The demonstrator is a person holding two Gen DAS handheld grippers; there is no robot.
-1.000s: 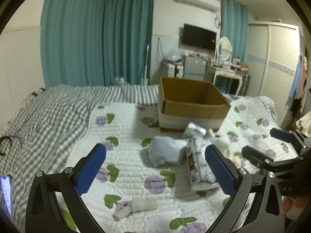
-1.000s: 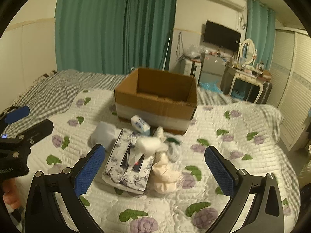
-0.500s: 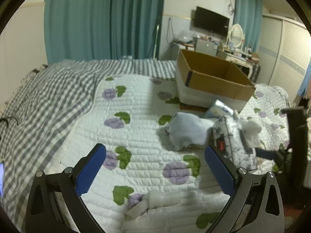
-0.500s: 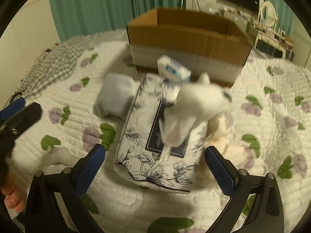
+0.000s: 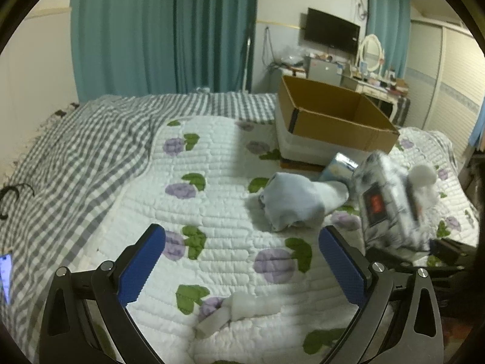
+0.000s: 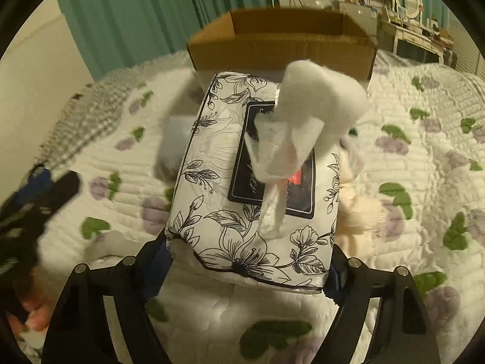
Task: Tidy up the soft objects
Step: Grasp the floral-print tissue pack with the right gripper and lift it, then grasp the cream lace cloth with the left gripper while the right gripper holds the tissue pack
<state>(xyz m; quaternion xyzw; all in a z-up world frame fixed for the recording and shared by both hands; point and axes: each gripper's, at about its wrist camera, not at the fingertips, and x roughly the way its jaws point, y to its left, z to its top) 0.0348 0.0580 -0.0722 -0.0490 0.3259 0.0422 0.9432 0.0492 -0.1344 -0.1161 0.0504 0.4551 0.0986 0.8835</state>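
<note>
My right gripper (image 6: 248, 261) is shut on the near end of a floral black-and-white tissue pack (image 6: 242, 182), with a white tissue (image 6: 306, 121) sticking up from it. The pack also shows in the left wrist view (image 5: 391, 203), tilted and raised off the bed. My left gripper (image 5: 242, 267) is open and empty above the quilt. A pale blue cloth (image 5: 294, 203) lies ahead of it. A small white roll (image 5: 236, 309) lies just below it. The open cardboard box (image 5: 333, 115) stands behind.
A small blue-and-white packet (image 5: 339, 166) lies by the box. A cream plush (image 6: 357, 212) lies right of the pack. The quilt (image 5: 212, 182) covers a grey checked sheet (image 5: 75, 151). A desk and wardrobe stand beyond the bed.
My right gripper moved forward and closed on the tissue pack, then raised its near end. My left gripper swung left and slightly forward, staying open.
</note>
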